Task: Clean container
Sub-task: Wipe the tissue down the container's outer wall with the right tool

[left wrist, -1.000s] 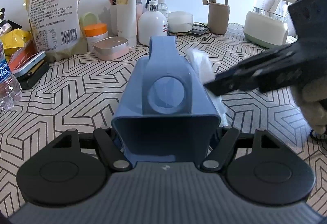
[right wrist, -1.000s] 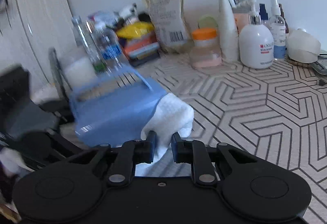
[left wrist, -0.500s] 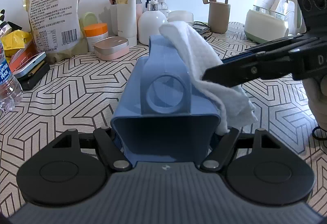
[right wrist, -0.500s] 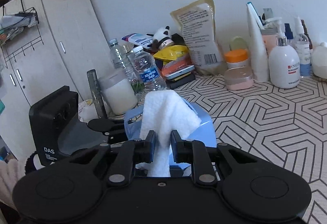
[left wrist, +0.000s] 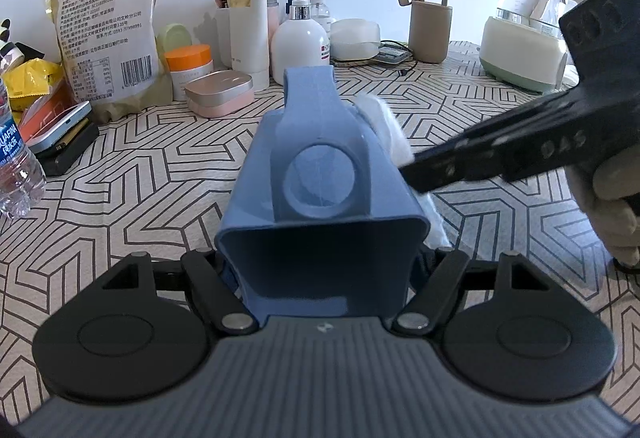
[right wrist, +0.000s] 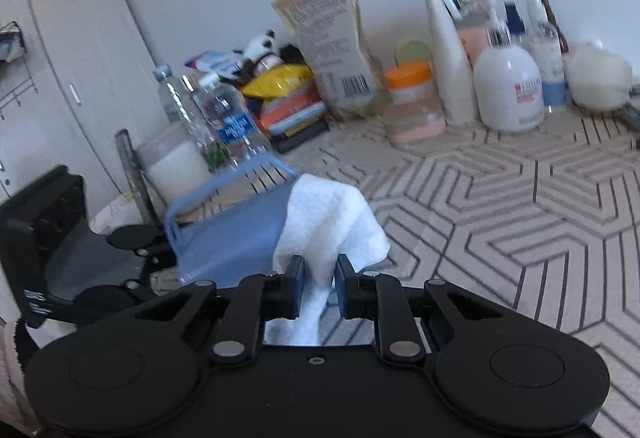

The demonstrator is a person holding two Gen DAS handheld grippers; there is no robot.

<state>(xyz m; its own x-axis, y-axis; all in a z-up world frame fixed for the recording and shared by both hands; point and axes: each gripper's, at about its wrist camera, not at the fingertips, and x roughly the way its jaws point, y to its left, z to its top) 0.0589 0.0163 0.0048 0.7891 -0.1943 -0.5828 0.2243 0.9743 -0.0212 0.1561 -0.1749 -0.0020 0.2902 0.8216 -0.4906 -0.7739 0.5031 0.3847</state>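
A blue plastic container (left wrist: 320, 198) with a round hole in its upper face lies lengthwise above the patterned tablecloth, its open mouth toward the camera. My left gripper (left wrist: 320, 274) is shut on its two sides near the mouth. A white cloth (right wrist: 328, 226) is pinched in my right gripper (right wrist: 318, 288), which is shut on it. In the left wrist view the right gripper (left wrist: 416, 168) comes in from the right and presses the cloth (left wrist: 390, 128) against the container's right side. The right wrist view shows the container (right wrist: 236, 234) left of the cloth.
Along the back wall stand a food bag (left wrist: 104, 38), an orange-lidded jar (left wrist: 190, 68), a pink tin (left wrist: 220, 92), a pump bottle (left wrist: 300, 42), a beige pouch (left wrist: 430, 26) and a kettle (left wrist: 524, 30). Water bottles (right wrist: 224, 118) stand at the left. A gloved hand (left wrist: 612, 210) holds the right gripper.
The right gripper swept the cloth up over the container's top half a second ago, then brought it back down along the container's right side. The left gripper and container stayed still.
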